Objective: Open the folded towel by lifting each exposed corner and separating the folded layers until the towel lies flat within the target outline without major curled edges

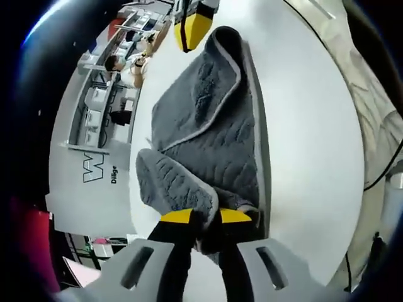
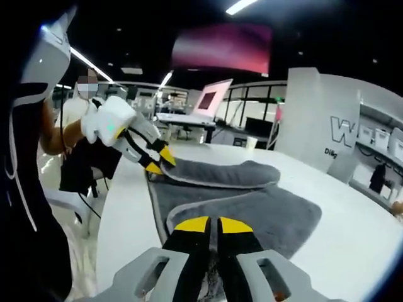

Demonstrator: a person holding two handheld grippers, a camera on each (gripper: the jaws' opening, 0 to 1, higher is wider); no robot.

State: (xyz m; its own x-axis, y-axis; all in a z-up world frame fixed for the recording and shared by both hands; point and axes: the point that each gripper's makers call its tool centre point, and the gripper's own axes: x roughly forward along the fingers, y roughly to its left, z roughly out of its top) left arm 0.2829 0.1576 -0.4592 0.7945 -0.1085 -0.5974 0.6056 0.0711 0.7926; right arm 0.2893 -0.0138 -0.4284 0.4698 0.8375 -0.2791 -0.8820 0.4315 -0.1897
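Observation:
A grey quilted towel (image 1: 214, 126) with a pale hem lies partly folded on the round white table (image 1: 302, 126). At the near end my left gripper (image 1: 206, 217) is shut on a raised, curled flap of it. The right gripper (image 1: 192, 28), yellow-tipped, meets the towel's far edge. In the right gripper view the towel (image 2: 252, 207) spreads ahead. My right gripper (image 2: 213, 224) is shut, with towel fabric between its jaws. Across the table (image 2: 352, 233) the left gripper (image 2: 162, 162), held by a white-gloved hand (image 2: 110, 123), pinches the far corner slightly above the tabletop.
A white partition marked with a W (image 1: 94, 167) (image 2: 343, 129) stands beyond the table, with shelves and a seated person (image 1: 126, 66) behind it. An open laptop (image 2: 211, 97) sits on a far desk. A dark cable (image 1: 384, 170) hangs past the table's right edge.

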